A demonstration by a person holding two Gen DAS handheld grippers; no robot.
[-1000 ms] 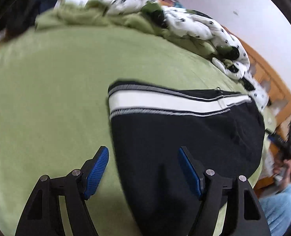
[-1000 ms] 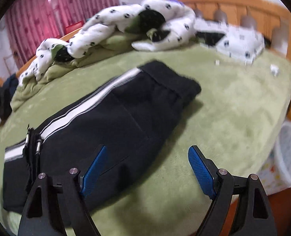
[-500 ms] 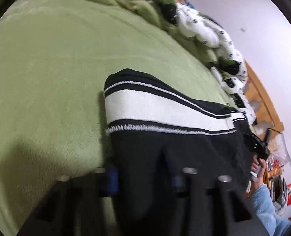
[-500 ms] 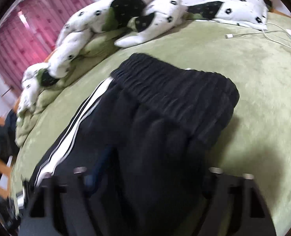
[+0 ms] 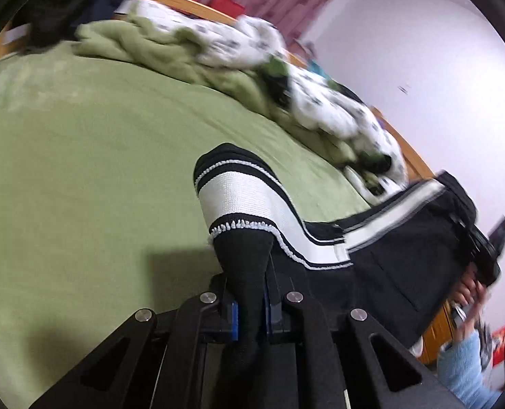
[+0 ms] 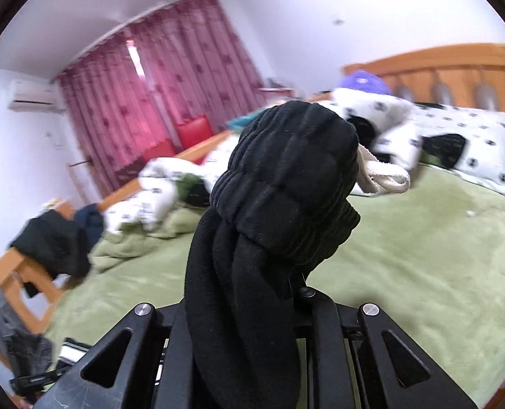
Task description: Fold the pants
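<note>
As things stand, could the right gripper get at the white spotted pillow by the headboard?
Probably not: the right gripper is shut on the pants, whose bunched waistband fills its jaws; the pillow lies farther up the bed.

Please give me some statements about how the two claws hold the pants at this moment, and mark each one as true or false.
1. The left claw is shut on the pants near the striped cuff. True.
2. The right claw is open and holds nothing. False: it is shut on the ribbed black waistband, which bunches up in front of the camera.
3. The bed cover under the pants is green. True.
4. The curtains are blue. False: they are pinkish red.
5. The side stripe on the pants is white. True.
</note>
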